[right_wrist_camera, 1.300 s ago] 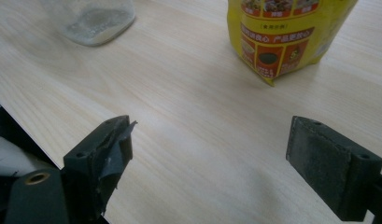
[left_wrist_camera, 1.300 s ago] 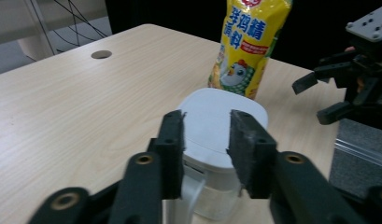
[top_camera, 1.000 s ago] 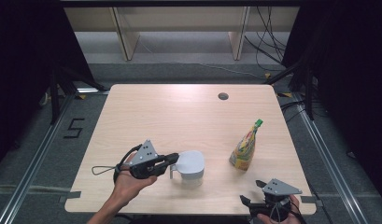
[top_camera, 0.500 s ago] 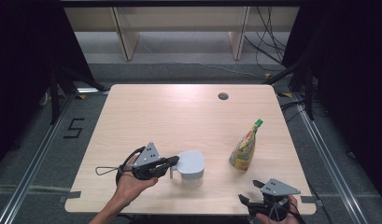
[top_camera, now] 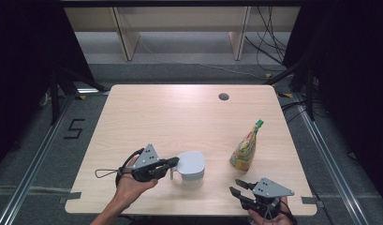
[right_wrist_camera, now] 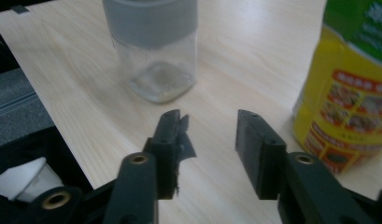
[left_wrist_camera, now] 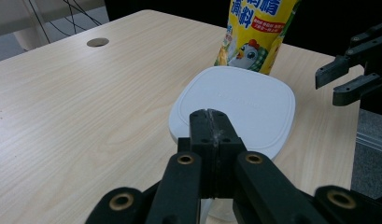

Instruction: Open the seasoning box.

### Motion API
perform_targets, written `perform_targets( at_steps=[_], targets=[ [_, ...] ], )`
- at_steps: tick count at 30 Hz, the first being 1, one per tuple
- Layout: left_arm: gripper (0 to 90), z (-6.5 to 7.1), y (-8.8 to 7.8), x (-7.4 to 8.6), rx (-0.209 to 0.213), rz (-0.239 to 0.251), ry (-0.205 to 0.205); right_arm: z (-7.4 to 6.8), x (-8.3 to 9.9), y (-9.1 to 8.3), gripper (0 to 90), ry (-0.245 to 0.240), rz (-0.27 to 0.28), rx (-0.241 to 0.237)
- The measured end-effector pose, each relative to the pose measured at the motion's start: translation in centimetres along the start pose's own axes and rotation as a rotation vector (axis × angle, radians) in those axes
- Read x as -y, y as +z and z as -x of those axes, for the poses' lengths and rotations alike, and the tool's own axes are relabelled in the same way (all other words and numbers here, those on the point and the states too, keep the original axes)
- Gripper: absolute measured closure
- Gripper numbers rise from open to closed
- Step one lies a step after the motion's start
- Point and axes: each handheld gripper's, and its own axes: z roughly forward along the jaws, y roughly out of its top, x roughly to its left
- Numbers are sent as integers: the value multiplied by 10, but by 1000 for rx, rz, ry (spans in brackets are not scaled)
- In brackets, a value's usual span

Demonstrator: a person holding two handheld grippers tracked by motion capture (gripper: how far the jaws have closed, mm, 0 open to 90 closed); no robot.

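Two grippers are at the bench's (top_camera: 147,112) near edge. The left gripper (top_camera: 174,162) is fully closed at the handle side of the lidded jar (top_camera: 191,164); whether it pinches the handle I cannot tell. The right gripper (top_camera: 238,187) has just been closing, nothing between its jaws, beside the yellow pouch (top_camera: 244,149); it seems to prepare for a grasp.
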Motion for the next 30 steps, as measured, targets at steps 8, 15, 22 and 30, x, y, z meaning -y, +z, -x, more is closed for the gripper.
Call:
perform_targets(
  at_steps=[8, 15, 22, 30],
  targets=[
    [891, 0, -1, 2, 17, 7, -5, -7, -13, 14, 778, -51, 51, -36],
    [891, -1, -1, 3, 20, 15, -5, -10, -24, 26, 844, -76, 65, -46],
    [891, -1, -2, 3, 17, 10, 6, -15, -36, 36, 886, -67, 81, -83],
    [891, -1, -2, 3, 16, 11, 8, -14, -50, 47, 900, -112, 101, -79]
  ],
)
